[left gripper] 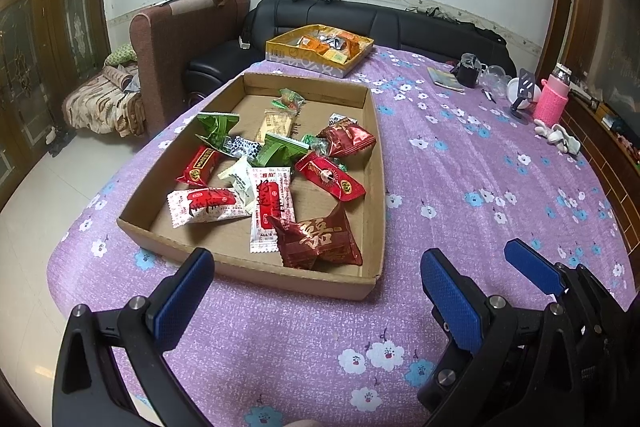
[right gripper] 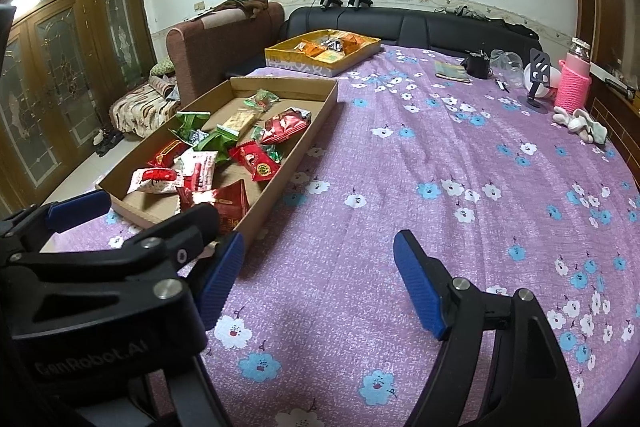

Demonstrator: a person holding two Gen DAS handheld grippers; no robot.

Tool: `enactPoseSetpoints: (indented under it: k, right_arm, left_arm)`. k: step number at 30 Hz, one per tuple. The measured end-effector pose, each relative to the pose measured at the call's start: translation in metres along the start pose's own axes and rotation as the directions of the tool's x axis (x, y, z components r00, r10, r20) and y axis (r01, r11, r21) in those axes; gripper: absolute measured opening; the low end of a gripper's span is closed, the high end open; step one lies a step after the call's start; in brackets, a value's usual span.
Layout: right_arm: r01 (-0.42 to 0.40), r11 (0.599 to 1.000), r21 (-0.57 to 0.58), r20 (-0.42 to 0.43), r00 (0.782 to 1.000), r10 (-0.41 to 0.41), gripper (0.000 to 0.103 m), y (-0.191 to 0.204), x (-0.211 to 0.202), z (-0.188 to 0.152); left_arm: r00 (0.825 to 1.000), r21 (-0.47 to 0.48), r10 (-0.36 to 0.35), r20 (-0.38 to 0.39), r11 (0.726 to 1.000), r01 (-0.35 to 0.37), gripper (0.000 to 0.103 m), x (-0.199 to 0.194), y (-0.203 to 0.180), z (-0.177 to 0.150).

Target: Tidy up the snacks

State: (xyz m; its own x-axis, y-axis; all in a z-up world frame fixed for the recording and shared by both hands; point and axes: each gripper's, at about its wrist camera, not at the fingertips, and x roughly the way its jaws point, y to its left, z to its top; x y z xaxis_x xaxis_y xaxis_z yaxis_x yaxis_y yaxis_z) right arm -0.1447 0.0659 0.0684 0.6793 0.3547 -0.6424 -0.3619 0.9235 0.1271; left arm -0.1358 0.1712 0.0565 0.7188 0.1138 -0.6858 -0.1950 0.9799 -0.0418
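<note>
A shallow cardboard tray [left gripper: 372, 163] [right gripper: 312, 131] lies on the purple flowered tablecloth and holds several wrapped snacks: red packets [left gripper: 332, 177], green packets [left gripper: 216, 125], white-and-red packets [left gripper: 270, 203] and a dark red pouch [left gripper: 320, 241]. A yellow box [left gripper: 288, 51] [right gripper: 280, 53] with orange and silver snacks stands behind it at the table's far edge. My left gripper [left gripper: 316, 295] is open and empty just before the tray's near wall. My right gripper [right gripper: 320, 279] is open and empty over bare cloth right of the tray. The right gripper's finger [left gripper: 532, 271] shows in the left wrist view.
At the far right stand a pink bottle [left gripper: 554, 95] [right gripper: 574, 79], a white cup with a black stand [right gripper: 538, 79], clear glasses, a dark mug [right gripper: 478, 63], a small book [right gripper: 452, 71] and white rabbit figures [right gripper: 580, 123]. A black sofa backs the table; the floor drops off at left.
</note>
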Motion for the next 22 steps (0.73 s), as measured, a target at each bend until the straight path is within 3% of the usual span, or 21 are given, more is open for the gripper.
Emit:
enactPoseSetpoints:
  k: [9,22]
  right_arm:
    - [0.033,0.999,0.032,-0.022,0.999,-0.033,0.080,-0.012,0.005,0.000]
    - [-0.009,1.000,0.004,0.029,1.000,0.009,0.080,-0.010,-0.010,0.006]
  left_arm:
    - [1.000,-0.023,0.002,0.029,1.000,-0.002,0.103,-0.007,0.008,0.005]
    - [0.995,0.010,0.006,0.103,1.000,-0.007,0.103,-0.019,0.012,0.016]
